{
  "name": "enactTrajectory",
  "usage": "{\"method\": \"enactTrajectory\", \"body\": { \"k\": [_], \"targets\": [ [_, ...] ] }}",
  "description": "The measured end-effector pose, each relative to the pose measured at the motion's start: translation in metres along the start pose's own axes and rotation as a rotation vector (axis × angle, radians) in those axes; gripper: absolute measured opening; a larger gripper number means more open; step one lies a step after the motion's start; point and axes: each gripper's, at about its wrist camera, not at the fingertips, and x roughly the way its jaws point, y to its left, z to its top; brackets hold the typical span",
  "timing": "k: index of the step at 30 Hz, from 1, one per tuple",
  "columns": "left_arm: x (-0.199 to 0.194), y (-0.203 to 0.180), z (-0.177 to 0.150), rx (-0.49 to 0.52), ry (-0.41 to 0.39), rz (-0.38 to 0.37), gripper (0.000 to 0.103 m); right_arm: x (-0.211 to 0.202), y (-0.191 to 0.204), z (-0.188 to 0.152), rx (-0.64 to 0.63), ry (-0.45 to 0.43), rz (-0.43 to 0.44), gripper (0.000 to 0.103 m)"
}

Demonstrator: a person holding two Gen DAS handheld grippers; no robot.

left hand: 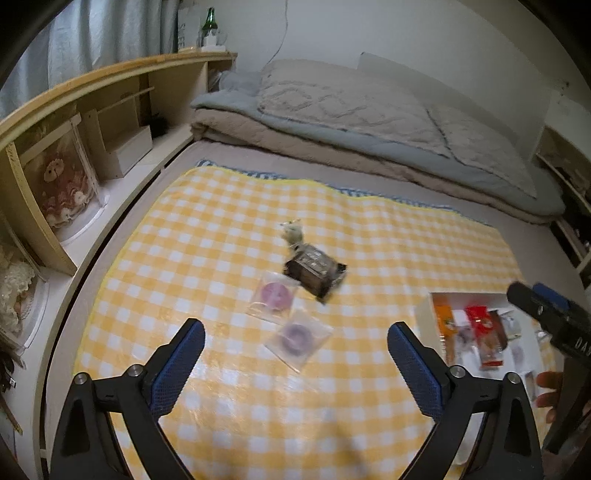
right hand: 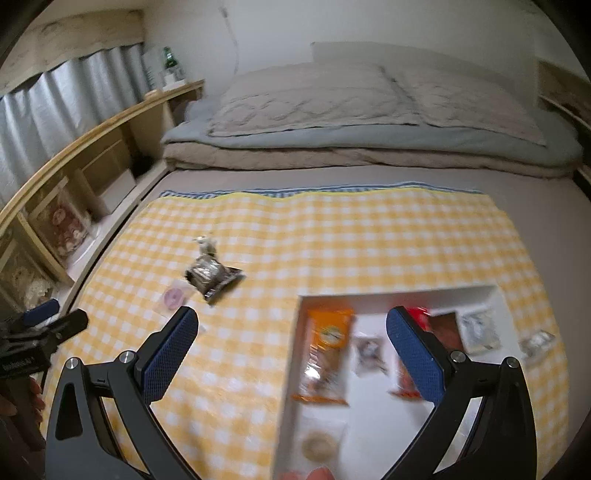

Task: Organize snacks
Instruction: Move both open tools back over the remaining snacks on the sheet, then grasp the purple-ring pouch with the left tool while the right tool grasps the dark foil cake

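My left gripper (left hand: 295, 345) is open and empty above the yellow checked cloth (left hand: 221, 229). Just ahead of it lie two clear packets with purple rings, one near (left hand: 297, 338) and one farther (left hand: 274, 294), then a dark brown snack pack (left hand: 314, 271) and a small pale wrapped snack (left hand: 292, 229). My right gripper (right hand: 291, 332) is open and empty over a white box (right hand: 391, 293) that holds an orange packet (right hand: 327, 354), red packets (right hand: 415, 314) and other snacks. The dark pack (right hand: 212, 277) also shows in the right wrist view.
Folded grey and beige bedding (left hand: 369, 122) lies along the far side. Wooden shelves (left hand: 85, 122) with boxes and a green bottle (left hand: 209, 22) stand at the left. A small silvery packet (right hand: 539, 341) lies on the cloth right of the box.
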Motion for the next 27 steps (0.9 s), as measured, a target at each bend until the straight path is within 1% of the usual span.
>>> {"method": "enactTrajectory", "body": {
  "k": [2,4,6,8,11,13,15,17,18,22,24,27],
  "targets": [
    [0.017,0.003,0.003,0.003,0.025,-0.017,0.087,0.018,0.011,0.008,-0.009,0.018,0.036,0.103],
    [0.033,0.001,0.004,0.023,0.044,-0.06,0.083,0.037,0.02,0.014,-0.01,0.041,0.059,0.103],
    [0.046,0.002,0.007,0.057,0.055,-0.087,0.083,0.059,0.028,0.021,-0.012,0.079,0.07,0.103],
    [0.064,-0.001,0.008,0.129,0.061,-0.101,0.083,0.078,0.034,0.026,-0.02,0.103,0.086,0.103],
    [0.093,-0.002,0.001,0.251,0.087,-0.111,0.083,0.103,0.045,0.034,-0.066,0.106,0.109,0.099],
    [0.11,-0.002,-0.007,0.328,0.087,-0.124,0.082,0.118,0.051,0.038,-0.096,0.104,0.135,0.096],
    [0.129,0.002,-0.013,0.351,0.094,-0.154,0.081,0.136,0.057,0.04,-0.125,0.109,0.171,0.093],
    [0.144,0.006,-0.022,0.361,0.096,-0.189,0.08,0.157,0.065,0.041,-0.184,0.13,0.197,0.09],
    [0.148,0.007,-0.025,0.371,0.095,-0.2,0.08,0.167,0.071,0.041,-0.231,0.14,0.202,0.088],
    [0.163,0.008,-0.033,0.443,0.066,-0.269,0.081,0.197,0.095,0.039,-0.425,0.143,0.208,0.087],
    [0.171,0.007,-0.034,0.481,0.06,-0.287,0.081,0.217,0.11,0.036,-0.521,0.161,0.22,0.087],
    [0.18,0.006,-0.032,0.529,0.063,-0.302,0.081,0.242,0.125,0.029,-0.617,0.205,0.241,0.087]
  ]
}}
